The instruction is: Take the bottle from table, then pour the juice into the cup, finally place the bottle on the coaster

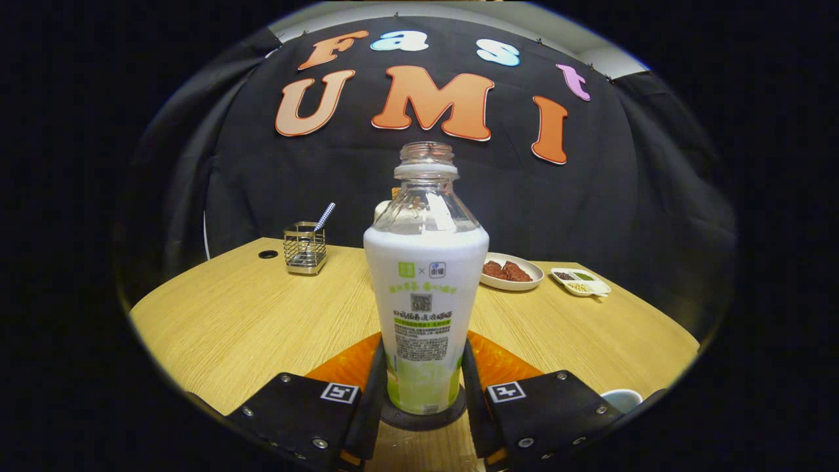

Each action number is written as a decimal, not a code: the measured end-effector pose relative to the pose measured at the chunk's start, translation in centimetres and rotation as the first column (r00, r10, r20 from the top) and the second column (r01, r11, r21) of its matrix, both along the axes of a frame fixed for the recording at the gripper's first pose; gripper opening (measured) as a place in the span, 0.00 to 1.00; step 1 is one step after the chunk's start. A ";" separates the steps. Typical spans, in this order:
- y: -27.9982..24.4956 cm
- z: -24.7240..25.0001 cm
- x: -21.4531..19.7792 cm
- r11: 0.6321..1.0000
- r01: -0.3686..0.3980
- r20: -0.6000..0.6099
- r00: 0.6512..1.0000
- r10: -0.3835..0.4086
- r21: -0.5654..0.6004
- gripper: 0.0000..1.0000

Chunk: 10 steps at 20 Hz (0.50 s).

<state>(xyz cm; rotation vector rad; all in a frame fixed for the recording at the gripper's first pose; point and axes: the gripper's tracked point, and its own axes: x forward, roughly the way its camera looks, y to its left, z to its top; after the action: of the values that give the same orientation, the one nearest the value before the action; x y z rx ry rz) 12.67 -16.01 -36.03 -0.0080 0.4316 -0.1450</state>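
Claw (425,387) clamps upright bottle (426,288) on coaster (423,419)

The small print on the white-and-green label of the clear plastic bottle (426,295), clasped by the gripper (423,373), is illegible.

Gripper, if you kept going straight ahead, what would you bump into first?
The bottle. It already stands between the gripper jaws, on a dark coaster, so nearly any forward push meets it. Whether the jaws press it is unclear.

We see a wooden bench (249,314) against a black cloth wall (590,210), pale ceiling (459,13) above.
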 end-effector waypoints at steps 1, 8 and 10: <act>-0.1 -0.2 0.0 1.000 0.005 0.001 1.000 -0.005 0.020 0.57; 0.1 -0.5 -0.4 0.998 -0.012 0.017 1.000 0.011 0.056 0.57; 0.1 -0.5 -0.6 0.999 -0.005 0.013 1.000 0.005 0.039 0.62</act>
<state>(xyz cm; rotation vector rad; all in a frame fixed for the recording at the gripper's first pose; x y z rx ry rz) 12.11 -15.93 -36.54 0.0306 0.4218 -0.1318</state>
